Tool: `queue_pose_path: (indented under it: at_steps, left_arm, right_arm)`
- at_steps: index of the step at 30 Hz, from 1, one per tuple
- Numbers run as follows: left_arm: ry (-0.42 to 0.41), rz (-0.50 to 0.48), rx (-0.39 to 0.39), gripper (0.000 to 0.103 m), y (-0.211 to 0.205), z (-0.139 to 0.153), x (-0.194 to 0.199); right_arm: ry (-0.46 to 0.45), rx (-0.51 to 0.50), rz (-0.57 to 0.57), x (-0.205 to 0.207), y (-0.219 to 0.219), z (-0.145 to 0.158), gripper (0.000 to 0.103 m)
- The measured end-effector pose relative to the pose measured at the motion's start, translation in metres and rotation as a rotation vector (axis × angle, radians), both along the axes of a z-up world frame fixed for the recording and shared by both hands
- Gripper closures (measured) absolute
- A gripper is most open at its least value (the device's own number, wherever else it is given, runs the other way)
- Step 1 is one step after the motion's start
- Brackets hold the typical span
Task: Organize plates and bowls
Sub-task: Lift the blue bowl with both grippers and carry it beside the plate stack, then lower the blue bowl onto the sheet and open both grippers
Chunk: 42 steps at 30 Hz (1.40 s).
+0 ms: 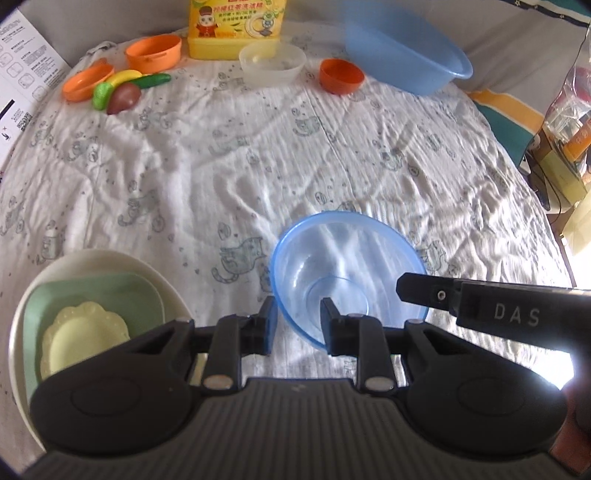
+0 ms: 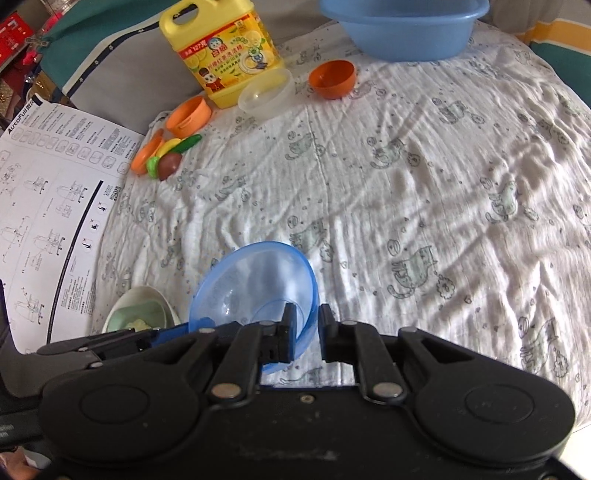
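A clear blue bowl (image 1: 343, 266) sits near the front of the cloth. My left gripper (image 1: 297, 317) straddles its near-left rim, one finger outside and one inside, with a gap to the wall. My right gripper (image 2: 306, 328) straddles its right rim (image 2: 310, 317) the same way, narrowly open; the right gripper also shows in the left wrist view (image 1: 410, 288). Left of the bowl is a stack: a cream plate (image 1: 110, 264), a green square plate (image 1: 92, 295) and a small yellow scalloped dish (image 1: 81, 336). At the back stand a clear bowl (image 1: 271, 62) and an orange bowl (image 1: 340, 75).
A big blue basin (image 1: 402, 55) stands at the back right, a yellow detergent jug (image 1: 232, 27) at the back middle. An orange pot (image 1: 153, 51), its lid (image 1: 86, 82) and toy vegetables (image 1: 125, 90) lie back left. A printed sheet (image 2: 48, 206) lies beyond the left edge.
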<state>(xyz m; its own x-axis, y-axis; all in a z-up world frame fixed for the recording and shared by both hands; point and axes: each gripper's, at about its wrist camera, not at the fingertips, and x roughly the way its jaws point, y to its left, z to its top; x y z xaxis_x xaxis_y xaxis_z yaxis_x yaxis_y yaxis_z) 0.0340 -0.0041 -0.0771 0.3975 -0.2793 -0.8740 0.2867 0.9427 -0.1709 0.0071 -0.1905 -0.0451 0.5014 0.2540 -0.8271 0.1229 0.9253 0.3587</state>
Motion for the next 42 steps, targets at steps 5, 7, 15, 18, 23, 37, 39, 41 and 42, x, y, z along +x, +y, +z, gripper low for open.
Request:
queue_pose_path:
  at_steps: [5,7,15,18,23,37,39,41,42]
  left_arm:
    - [0.002,-0.012,0.008,0.080,-0.003,-0.002,0.000]
    - [0.008,-0.017,0.011,0.080,-0.004,-0.005,0.000]
    - [0.026,-0.029,0.021,0.079,-0.007,-0.013,-0.001]
    - [0.026,-0.032,0.023,0.079,-0.007,-0.014,-0.001]
    - [0.027,-0.034,0.022,0.078,-0.007,-0.014,0.000]
    - [-0.171,0.042,0.085,0.000,0.015,0.023,-0.007]
    - [-0.175,0.069,0.073,0.000,0.024,0.026,-0.006]
    - [-0.175,0.089,0.065,0.000,0.031,0.028,-0.005]
    - [-0.174,0.096,0.063,0.000,0.034,0.029,-0.004]
  right_arm:
    - [0.011,0.002,-0.005,-0.001,-0.002,-0.005,0.089]
    - [0.015,0.004,-0.007,-0.001,-0.003,-0.006,0.089]
    - [0.025,0.006,-0.009,-0.001,-0.003,-0.010,0.089]
    - [0.024,0.005,-0.009,-0.001,-0.003,-0.010,0.089]
    - [0.026,0.002,-0.010,-0.001,-0.003,-0.010,0.088]
    - [-0.048,-0.047,-0.087,-0.003,-0.022,0.007,0.000]
    - [-0.047,-0.041,-0.101,-0.003,-0.027,0.008,0.000]
    - [-0.042,-0.034,-0.108,-0.003,-0.030,0.008,0.000]
    - [-0.042,-0.031,-0.110,-0.003,-0.031,0.007,0.000]
